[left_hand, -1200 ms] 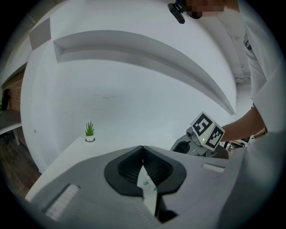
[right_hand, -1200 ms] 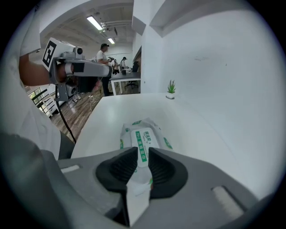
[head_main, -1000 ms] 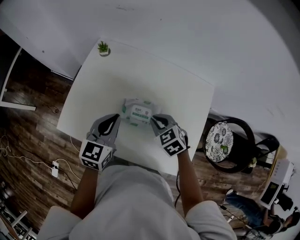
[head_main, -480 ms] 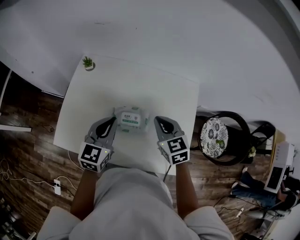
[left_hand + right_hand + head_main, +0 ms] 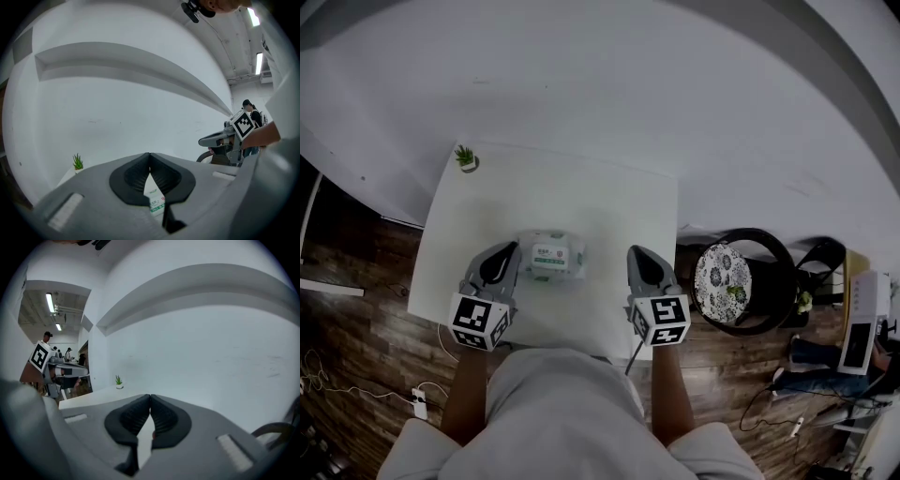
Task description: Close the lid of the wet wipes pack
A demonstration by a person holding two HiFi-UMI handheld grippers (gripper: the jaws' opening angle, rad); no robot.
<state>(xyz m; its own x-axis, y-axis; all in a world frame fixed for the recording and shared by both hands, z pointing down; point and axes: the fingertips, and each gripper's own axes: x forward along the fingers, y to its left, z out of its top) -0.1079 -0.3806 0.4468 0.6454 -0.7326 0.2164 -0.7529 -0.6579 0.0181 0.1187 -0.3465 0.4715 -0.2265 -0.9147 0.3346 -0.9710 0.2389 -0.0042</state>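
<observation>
A white and green wet wipes pack (image 5: 551, 258) lies flat on the white table (image 5: 581, 197), lid down as far as I can tell. My left gripper (image 5: 499, 255) hovers just left of the pack, shut, apart from it. In the left gripper view a strip of the pack (image 5: 157, 202) shows below the closed jaws of the left gripper (image 5: 150, 161). My right gripper (image 5: 639, 255) is well right of the pack, near the table's right edge, shut and empty. Its jaws meet in the right gripper view, where the right gripper (image 5: 150, 401) points over the table.
A small potted plant (image 5: 466, 157) stands at the table's far left corner. A black round chair with a patterned cushion (image 5: 724, 284) sits right of the table. Wood floor with cables lies to the left, and a white wall rises behind.
Both grippers have come off the pack and lifted. The right gripper swung out to the right and its jaws shut. The left drew slightly left. The pack stays on the table.
</observation>
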